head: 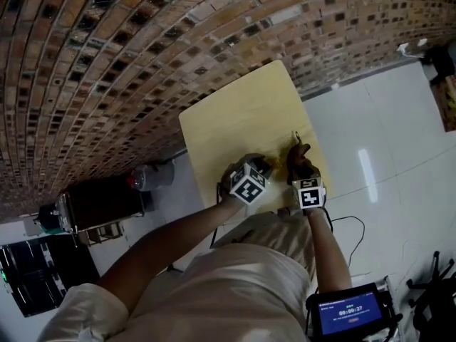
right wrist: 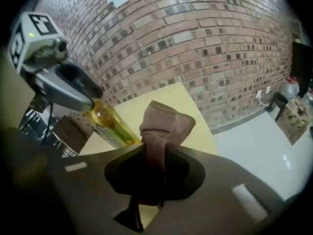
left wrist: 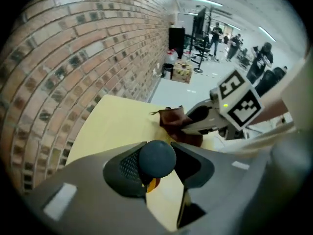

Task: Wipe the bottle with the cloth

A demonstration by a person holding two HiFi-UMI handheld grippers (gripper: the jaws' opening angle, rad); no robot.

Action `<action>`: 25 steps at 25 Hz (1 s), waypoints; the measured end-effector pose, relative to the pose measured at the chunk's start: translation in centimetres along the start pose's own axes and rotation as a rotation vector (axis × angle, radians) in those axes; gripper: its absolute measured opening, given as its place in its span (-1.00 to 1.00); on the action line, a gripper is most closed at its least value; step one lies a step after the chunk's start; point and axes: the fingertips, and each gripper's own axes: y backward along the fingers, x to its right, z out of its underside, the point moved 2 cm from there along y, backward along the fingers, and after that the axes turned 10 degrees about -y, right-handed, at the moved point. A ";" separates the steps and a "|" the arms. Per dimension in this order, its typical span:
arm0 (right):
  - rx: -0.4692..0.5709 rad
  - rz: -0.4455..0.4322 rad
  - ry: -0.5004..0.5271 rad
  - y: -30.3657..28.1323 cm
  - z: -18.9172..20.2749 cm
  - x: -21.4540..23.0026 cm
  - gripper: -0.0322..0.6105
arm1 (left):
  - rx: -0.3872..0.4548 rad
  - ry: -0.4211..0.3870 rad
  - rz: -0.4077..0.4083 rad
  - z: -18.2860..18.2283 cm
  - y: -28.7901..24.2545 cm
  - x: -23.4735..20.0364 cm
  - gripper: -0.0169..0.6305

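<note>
The left gripper (left wrist: 159, 167) has its jaws closed on the bottle (left wrist: 155, 156) at the neck. In its own view the round dark cap sits between the two pads at centre frame, with a little yellow-orange showing just below it. In the right gripper view the same bottle is at centre left, a clear body full of yellow liquid. It slants down from that gripper's tips toward the lower right, and its base is hidden behind the right gripper's body.

The right gripper (right wrist: 154, 173) is clamped on the cloth (right wrist: 164, 124). This is a brown knitted piece that rises out of the jaws and folds over at the top, in the middle of that view. The cloth is just beside the bottle, to its right, and a strip of table shows between them.

In the head view both grippers are close together at lower centre, over the near end of a pale yellow table (head: 235, 112). A brick wall (head: 107, 70) fills the upper left, and a glossy white floor (head: 377, 134) lies at the right.
</note>
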 end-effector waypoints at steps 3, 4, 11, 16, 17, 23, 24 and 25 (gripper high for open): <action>0.060 -0.133 -0.043 2.1 -0.2 -1.4 -0.68 | -0.007 0.198 -0.009 0.1 0.0 -1.8 -0.42; 0.074 -0.172 -0.052 2.6 -0.3 -2.3 -0.68 | -0.013 0.255 -0.008 0.3 -0.1 -2.3 -0.43; 0.101 -0.393 0.038 2.9 -2.6 -10.0 -0.68 | -0.040 0.450 0.003 0.9 -0.2 -3.5 -0.42; 0.059 -0.386 0.003 1.3 -2.9 -10.7 -0.68 | -0.054 0.471 -0.005 1.2 -0.1 -3.0 -0.43; 0.043 -0.367 -0.016 0.8 -2.7 -10.3 -0.68 | -0.056 0.463 -0.003 1.2 -0.1 -2.9 -0.43; -0.114 -0.189 -0.097 -2.6 1.0 -5.7 -0.68 | -0.076 0.446 0.022 0.4 -0.4 -1.7 -0.44; -0.141 -0.163 -0.110 -3.0 1.8 -4.8 -0.68 | -0.085 0.433 0.032 0.2 -0.5 -1.0 -0.45; -0.163 -0.141 -0.120 -3.4 2.4 -4.0 -0.68 | -0.093 0.418 0.038 0.0 -0.6 -0.4 -0.44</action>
